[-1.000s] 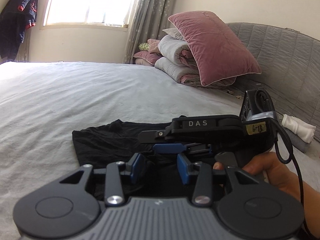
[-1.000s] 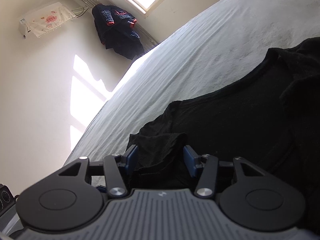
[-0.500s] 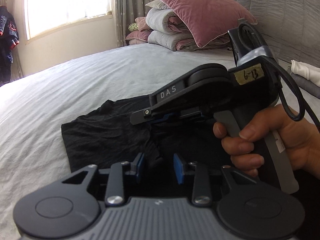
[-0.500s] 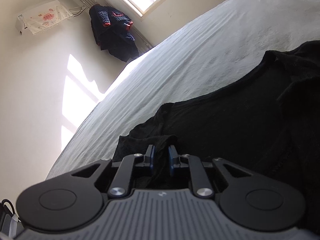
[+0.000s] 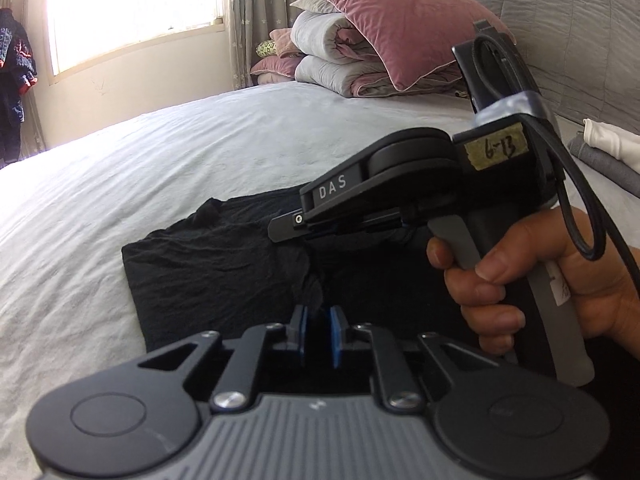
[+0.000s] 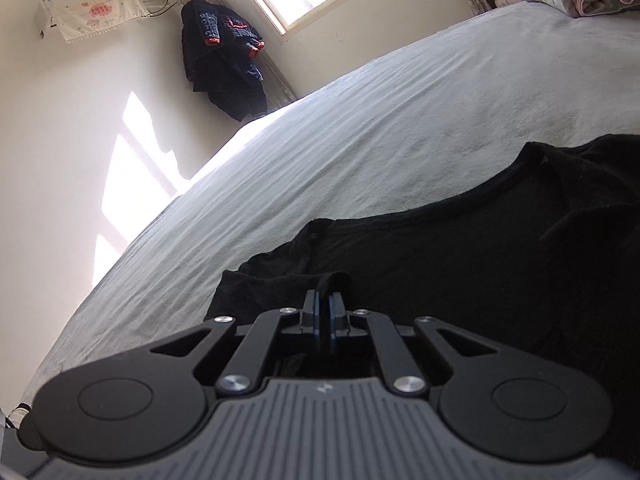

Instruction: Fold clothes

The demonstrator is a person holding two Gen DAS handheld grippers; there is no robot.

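Note:
A black garment (image 5: pixel 208 256) lies partly folded on the grey-white bed (image 5: pixel 168 160). My left gripper (image 5: pixel 319 330) is shut on a raised bunch of its cloth at the near edge. My right gripper (image 6: pixel 323 318) is shut on a fold of the same black garment (image 6: pixel 460 264). In the left wrist view the right gripper (image 5: pixel 286 229) is held side-on by a hand, just above and behind the left one, with cloth hanging from its tip.
A pink pillow (image 5: pixel 400 20) and folded quilts (image 5: pixel 332 56) are stacked at the head of the bed by a grey padded headboard (image 5: pixel 580 32). White cloth (image 5: pixel 608 140) lies at right. A dark jacket (image 6: pixel 224 56) hangs by the window.
Both grippers have closed from open onto the black cloth. The right gripper has risen and tilted in the left wrist view, lifting cloth.

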